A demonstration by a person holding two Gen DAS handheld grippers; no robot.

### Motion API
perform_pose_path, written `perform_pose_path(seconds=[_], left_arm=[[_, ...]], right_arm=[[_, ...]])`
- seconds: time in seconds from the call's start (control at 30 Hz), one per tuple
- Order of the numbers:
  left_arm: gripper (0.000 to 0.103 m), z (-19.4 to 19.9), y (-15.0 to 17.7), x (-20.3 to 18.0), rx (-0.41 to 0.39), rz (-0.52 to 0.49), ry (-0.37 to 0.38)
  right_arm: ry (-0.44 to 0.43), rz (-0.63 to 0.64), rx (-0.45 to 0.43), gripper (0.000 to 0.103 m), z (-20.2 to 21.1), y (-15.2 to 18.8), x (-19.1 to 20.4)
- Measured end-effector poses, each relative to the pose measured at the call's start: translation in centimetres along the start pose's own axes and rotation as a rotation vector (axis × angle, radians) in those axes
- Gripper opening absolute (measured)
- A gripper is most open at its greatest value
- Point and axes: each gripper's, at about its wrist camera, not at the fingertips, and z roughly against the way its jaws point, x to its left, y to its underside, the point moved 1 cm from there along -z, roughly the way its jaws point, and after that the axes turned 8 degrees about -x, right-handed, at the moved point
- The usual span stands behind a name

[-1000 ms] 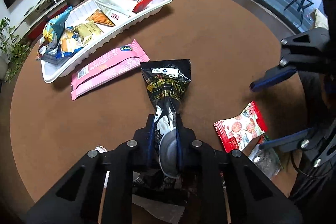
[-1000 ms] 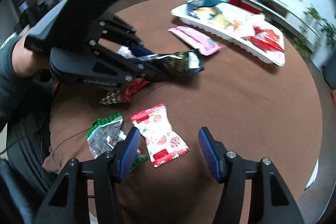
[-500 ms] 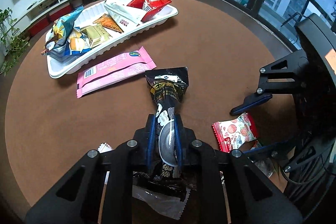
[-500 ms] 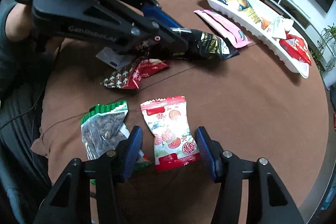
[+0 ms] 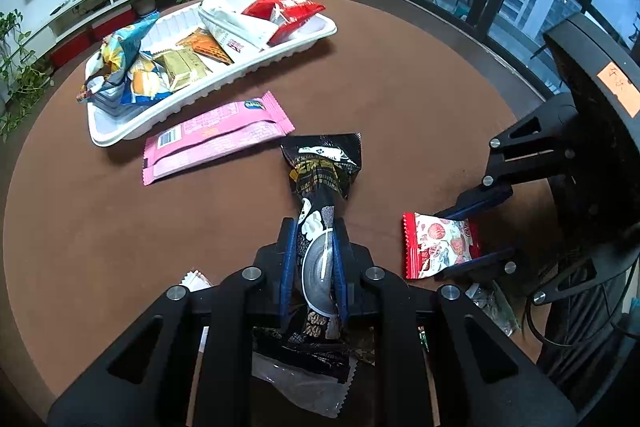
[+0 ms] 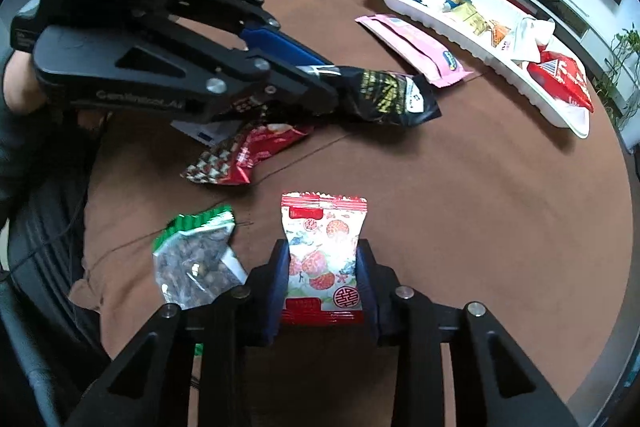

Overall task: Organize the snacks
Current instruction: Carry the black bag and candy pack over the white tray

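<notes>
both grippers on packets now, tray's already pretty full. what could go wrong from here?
1. The right gripper is closing across the red-and-white packet; a puffy wrapper could squirt out or crush.
2. The left gripper pinches the black packet low, so its long end may droop and drag over the pink packet.
3. The tray is crowded; a new packet may slide off.

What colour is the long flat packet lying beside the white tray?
Pink packet, by the tray; clearest in the left wrist view.
</notes>
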Motion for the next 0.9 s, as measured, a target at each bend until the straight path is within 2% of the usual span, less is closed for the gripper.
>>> perform_pose_path(seconds=[0.23, 0.37, 0.43, 0.47, 0.57, 0.6, 0.77, 0.83, 0.87, 0.9], left_arm=[[0.011, 1.4, -0.6, 1.1, -0.063, 0.055, -0.012], [0.011, 1.7, -0.7, 1.3, -0.076, 0.064, -0.024], [0.01, 1.6, -0.7, 1.4, -0.073, 0.068, -0.028], [0.007, 1.6, -0.6, 1.3, -0.068, 0.067, -0.029], [0.007, 1.1, -0.3, 1.1, -0.036, 0.043, -0.041], [0.007, 0.7, -0.2, 0.9, -0.008, 0.034, -0.021], [0.008, 0.1, -0.2, 1.0, 0.005, 0.031, -0.042], [0.01, -0.1, -0.5, 0.8, 0.022, 0.015, -0.06], [0.015, -0.4, -0.6, 0.7, 0.032, 0.003, -0.076], [0.03, -0.7, -0.7, 0.6, 0.045, -0.005, -0.095]], right_arm=[[0.025, -0.117, -0.143, 0.034, 3.3, -0.2, -1.7], [0.037, -0.149, -0.185, 0.034, 4.2, -0.2, -2.1], [0.041, -0.168, -0.197, 0.034, 4.4, -0.1, -2.3], [0.041, -0.177, -0.201, 0.034, 4.5, -0.1, -2.6], [0.044, -0.185, -0.199, 0.034, 4.3, 0.2, -2.8], [0.046, -0.184, -0.193, 0.034, 4.0, 0.1, -2.9], [0.052, -0.17, -0.191, 0.034, 3.8, 0.2, -2.7], [0.049, -0.171, -0.192, 0.034, 3.7, 0.2, -2.6], [0.046, -0.17, -0.191, 0.034, 3.7, 0.2, -2.6], [0.044, -0.169, -0.19, 0.034, 3.5, 0.2, -2.6]])
